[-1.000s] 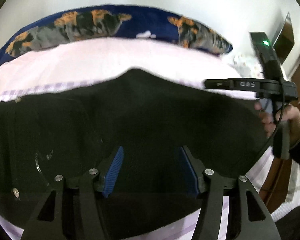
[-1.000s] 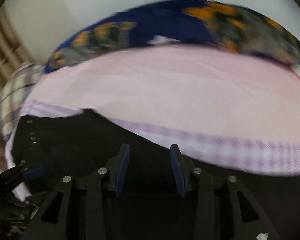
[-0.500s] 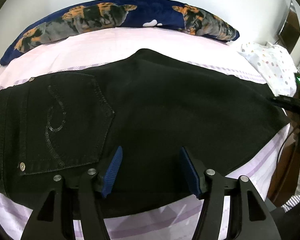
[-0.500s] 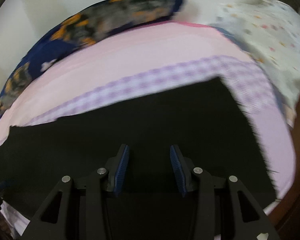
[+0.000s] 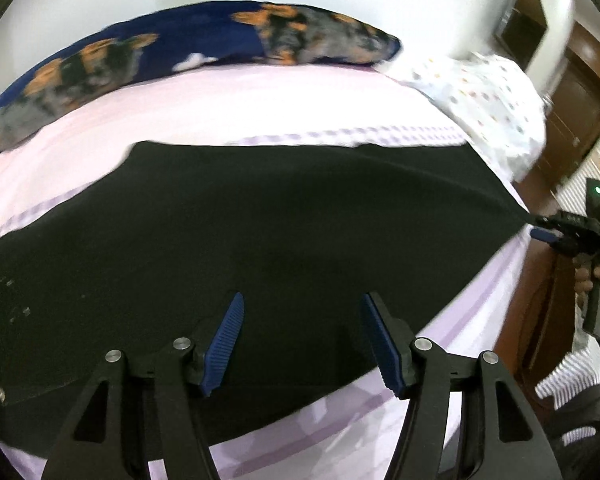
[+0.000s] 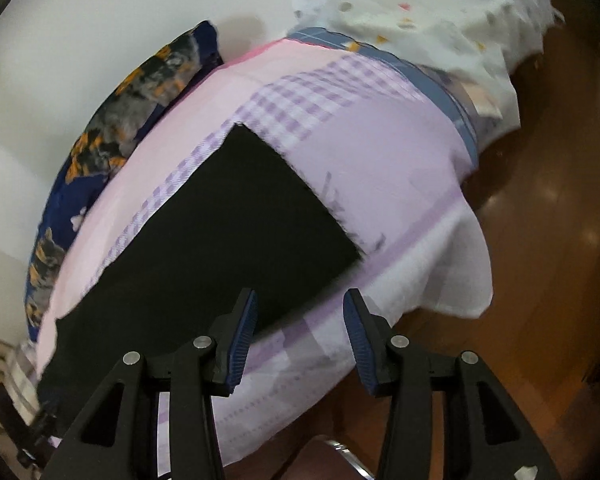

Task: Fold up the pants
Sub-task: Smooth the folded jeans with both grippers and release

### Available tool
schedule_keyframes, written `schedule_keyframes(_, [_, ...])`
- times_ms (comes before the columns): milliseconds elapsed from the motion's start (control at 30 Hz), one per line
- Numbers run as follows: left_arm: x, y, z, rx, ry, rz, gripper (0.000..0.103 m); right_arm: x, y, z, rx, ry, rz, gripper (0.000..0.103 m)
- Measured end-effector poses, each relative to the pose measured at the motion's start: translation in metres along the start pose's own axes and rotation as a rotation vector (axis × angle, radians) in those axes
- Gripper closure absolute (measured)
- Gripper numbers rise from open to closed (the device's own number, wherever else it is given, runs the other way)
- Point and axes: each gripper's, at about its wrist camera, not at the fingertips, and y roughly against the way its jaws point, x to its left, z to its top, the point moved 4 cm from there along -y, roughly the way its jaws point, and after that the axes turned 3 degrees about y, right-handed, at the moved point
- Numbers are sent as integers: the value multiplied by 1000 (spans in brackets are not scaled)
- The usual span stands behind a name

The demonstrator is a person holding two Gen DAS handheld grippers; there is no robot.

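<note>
The left claw (image 5: pixel 302 340) has its two blue fingers wide apart, with nothing between them. It hangs over the black pants (image 5: pixel 260 248), which lie flat across the pink bed sheet (image 5: pixel 240 108). A long blue pillow (image 5: pixel 180 52) lies at the far side of the bed. The right claw (image 5: pixel 540 229) shows at the far right, just beside the leg end of the pants, but I cannot tell from here if it touches them.

From the right wrist, the right claw (image 6: pixel 299 340) is wide too and holds nothing. It sits near the corner of the pants (image 6: pixel 236 232), over the bed edge. A white dotted cloth (image 6: pixel 420 8) lies past the sheet (image 6: pixel 380 152).
</note>
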Motion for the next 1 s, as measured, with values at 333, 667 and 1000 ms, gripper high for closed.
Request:
schedule_keyframes(333, [-24, -19, -14, 93, -48, -29, 41, -6, -13, 10, -38, -43, 52, 61])
schedule_keyframes(667, [-21, -24, -20, 110, -20, -35, 39, -13, -26, 27, -59, -101, 105, 93])
schedule_keyframes(1000, [-12, -21, -15, 91, 43, -59, 37, 35, -16, 37, -36, -123, 304, 95])
